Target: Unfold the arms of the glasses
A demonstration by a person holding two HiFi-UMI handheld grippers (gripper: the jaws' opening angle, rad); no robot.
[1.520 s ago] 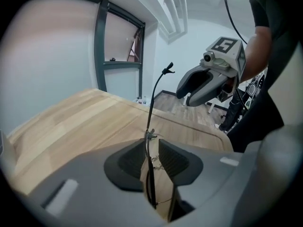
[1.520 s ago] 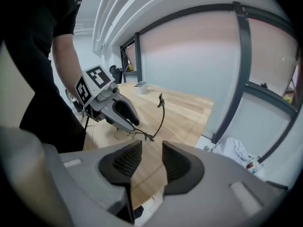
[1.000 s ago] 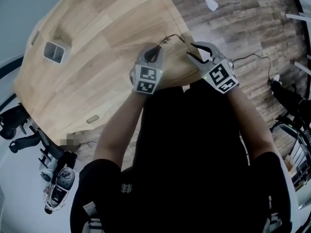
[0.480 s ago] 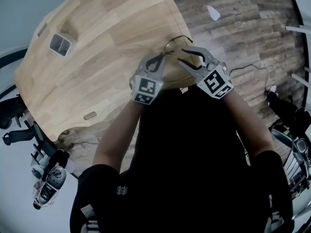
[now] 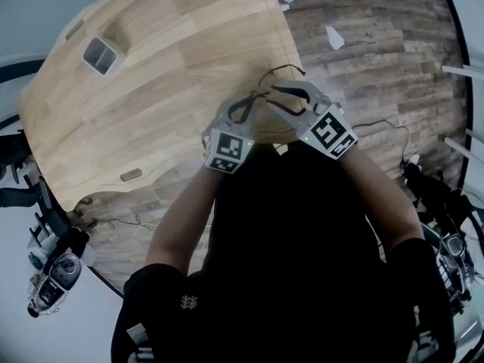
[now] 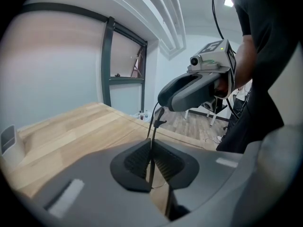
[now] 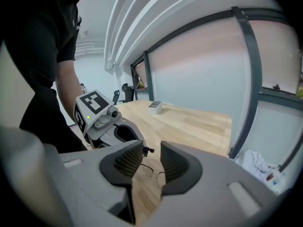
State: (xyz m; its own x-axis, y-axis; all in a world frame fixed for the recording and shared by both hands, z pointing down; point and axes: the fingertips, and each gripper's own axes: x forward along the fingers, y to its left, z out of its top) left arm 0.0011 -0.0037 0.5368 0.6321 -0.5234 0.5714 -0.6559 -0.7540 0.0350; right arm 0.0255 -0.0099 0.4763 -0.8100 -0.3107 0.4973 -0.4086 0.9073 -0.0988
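Note:
The glasses (image 5: 281, 69) are a thin dark wire pair, held up over the near edge of the wooden table (image 5: 166, 66). My left gripper (image 5: 253, 100) is shut on one thin black arm of the glasses (image 6: 152, 141), which runs upright between its pads. My right gripper (image 5: 278, 97) is close to the right of it, and its jaws are closing with a wide gap left. Beyond that gap in the right gripper view (image 7: 150, 162) I see the wire lens rims (image 7: 152, 170) and a hinge (image 7: 147, 150). The pads touch nothing.
A small grey two-cell tray (image 5: 100, 55) stands on the far left of the table, also in the right gripper view (image 7: 155, 107). Wooden floor with scraps of paper (image 5: 333, 36) and cables (image 5: 386, 127) lies to the right. Equipment stands at the lower left (image 5: 53, 271).
Both grippers have risen with the glasses and drawn closer together. The right gripper has swung in towards the left one, and its jaws have narrowed a little.

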